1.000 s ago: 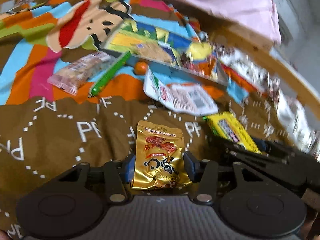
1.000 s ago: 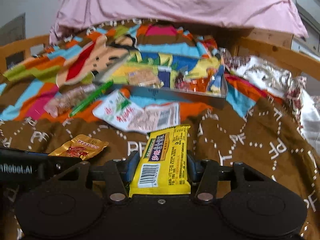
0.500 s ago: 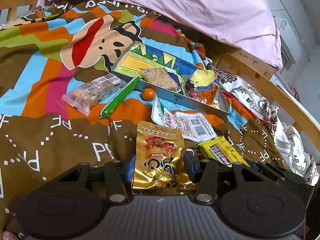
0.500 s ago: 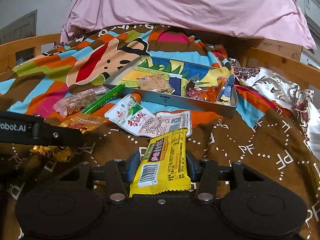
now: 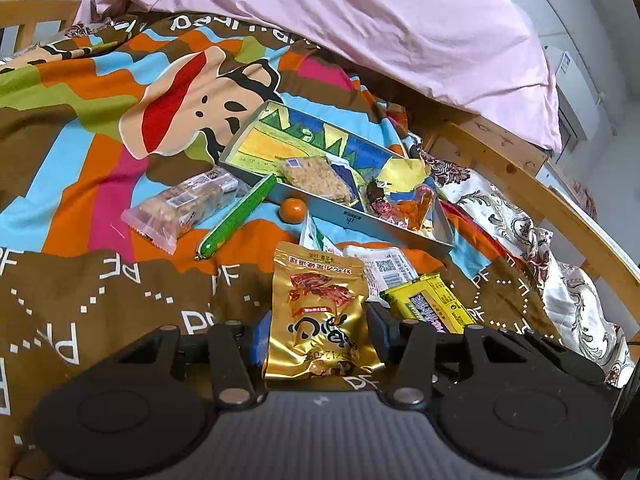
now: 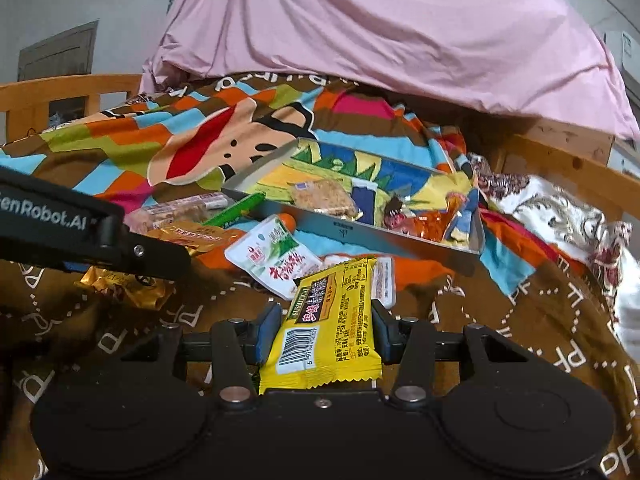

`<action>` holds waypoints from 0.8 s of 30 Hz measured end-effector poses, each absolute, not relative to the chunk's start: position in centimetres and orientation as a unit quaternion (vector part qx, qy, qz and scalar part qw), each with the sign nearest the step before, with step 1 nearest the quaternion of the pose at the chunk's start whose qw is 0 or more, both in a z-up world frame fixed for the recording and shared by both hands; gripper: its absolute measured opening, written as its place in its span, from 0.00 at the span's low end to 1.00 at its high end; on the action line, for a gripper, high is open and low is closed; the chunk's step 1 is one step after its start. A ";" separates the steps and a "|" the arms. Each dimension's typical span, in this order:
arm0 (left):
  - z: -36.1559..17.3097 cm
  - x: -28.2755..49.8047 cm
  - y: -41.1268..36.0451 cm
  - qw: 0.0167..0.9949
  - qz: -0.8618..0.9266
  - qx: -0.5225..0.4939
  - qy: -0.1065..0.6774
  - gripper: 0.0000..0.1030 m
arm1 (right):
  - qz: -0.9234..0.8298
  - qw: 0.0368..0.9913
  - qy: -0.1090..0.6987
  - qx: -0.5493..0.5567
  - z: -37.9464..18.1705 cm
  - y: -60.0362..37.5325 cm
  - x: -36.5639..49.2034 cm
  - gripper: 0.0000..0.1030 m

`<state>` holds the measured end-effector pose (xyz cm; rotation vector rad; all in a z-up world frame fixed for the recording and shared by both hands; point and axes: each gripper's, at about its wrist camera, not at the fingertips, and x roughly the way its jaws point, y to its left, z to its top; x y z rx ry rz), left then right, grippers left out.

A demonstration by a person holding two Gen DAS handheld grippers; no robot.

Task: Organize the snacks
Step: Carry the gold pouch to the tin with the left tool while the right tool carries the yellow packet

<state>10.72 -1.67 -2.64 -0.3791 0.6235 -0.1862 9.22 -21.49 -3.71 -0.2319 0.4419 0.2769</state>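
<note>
Fingers (image 5: 258,338) of the left gripper (image 5: 318,338) are clamped on a gold snack pouch (image 5: 320,312) at lower centre of the left view; its print reads upside down, with "16" legible near the top edge. Fingers (image 6: 266,334) of the right gripper (image 6: 322,336) are clamped on a yellow snack bar (image 6: 330,324) at lower centre of the right view, showing a barcode and "SUSHIZHAIS" lettering. At mid-frame a shallow tray (image 5: 352,220) lies on the bedspread (image 5: 80,184), holding several wrapped snacks. Left of it lie a clear-wrapped bar (image 5: 184,204), a green stick (image 5: 236,216) and a small orange ball (image 5: 293,210). A white-green pouch (image 6: 276,256) lies just before the tray. "enRobot.AI" is printed on the black arm (image 6: 60,220) at left in the right view.
</note>
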 end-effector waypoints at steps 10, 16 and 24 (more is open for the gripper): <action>-1.6 11.5 -1.9 0.934 -0.072 -0.197 0.291 0.51 | 0.143 0.965 0.171 -0.139 -1.9 -21.9 9.6 0.48; 0.1 12.9 -2.9 0.938 -0.067 -0.203 0.271 0.51 | 0.157 0.962 0.132 -0.180 -0.3 -22.6 11.8 0.48; 1.9 18.1 -5.5 0.945 -0.071 -0.188 0.260 0.51 | 0.147 0.965 0.081 -0.202 1.1 -24.9 18.6 0.48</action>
